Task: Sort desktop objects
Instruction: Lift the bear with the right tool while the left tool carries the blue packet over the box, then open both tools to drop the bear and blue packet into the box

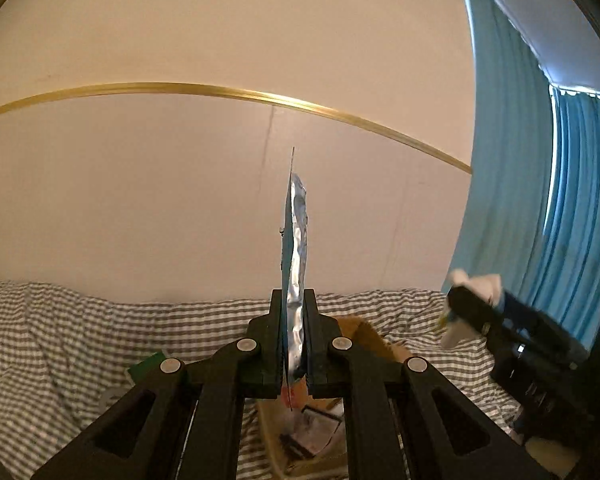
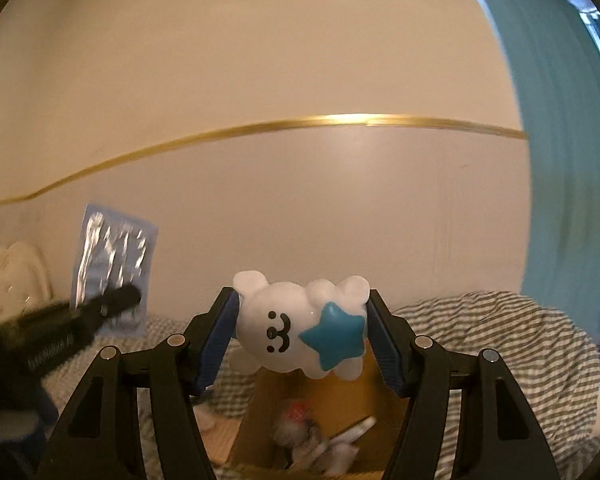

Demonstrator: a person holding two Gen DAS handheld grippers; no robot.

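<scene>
My left gripper (image 1: 294, 300) is shut on a thin blue and silver foil packet (image 1: 295, 264), held upright and edge-on above a cardboard box (image 1: 300, 432). The packet's flat face shows in the right wrist view (image 2: 112, 264), with the left gripper (image 2: 120, 300) blurred at the left. My right gripper (image 2: 302, 320) is shut on a white bear toy (image 2: 296, 328) with a blue star, held above the same box (image 2: 316, 424). The right gripper (image 1: 460, 304) with the toy (image 1: 480, 284) also shows at the right of the left wrist view.
The box holds several small items and lies on a grey and white checked bedcover (image 1: 60, 328). A beige wall with a gold strip (image 1: 220, 90) is behind. Blue curtains (image 1: 540, 200) hang at the right. A green object (image 1: 148, 364) lies left of the box.
</scene>
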